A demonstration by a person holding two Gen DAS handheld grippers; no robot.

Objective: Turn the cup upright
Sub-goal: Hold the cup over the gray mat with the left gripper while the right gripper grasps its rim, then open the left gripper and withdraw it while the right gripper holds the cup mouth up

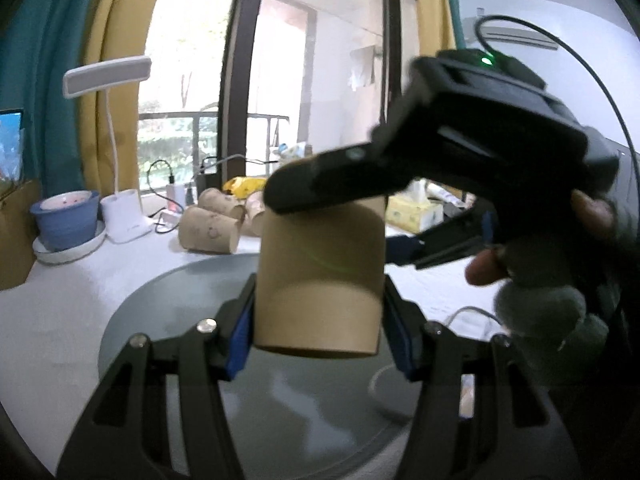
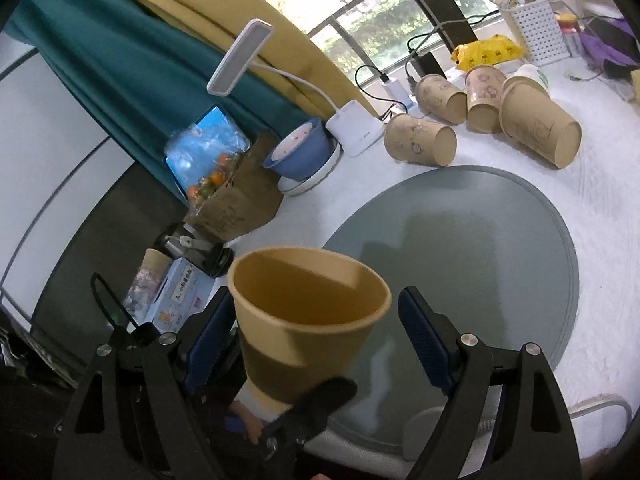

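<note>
cup [image 1: 320,276]: held above the grey mat [image 1: 168,312], mouth up in the right view
left tongs [image 1: 320,344]: clamped on cup's lower body
right tongs [image 2: 316,344]: spread, straddling cup, pads apart from it

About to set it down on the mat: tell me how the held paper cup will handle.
The paper cup looks thin-walled and empty, so probably light and crushable under the left claw. Its base is narrower than its open mouth, so it may tip if nudged. The grey mat looks flat.
</note>
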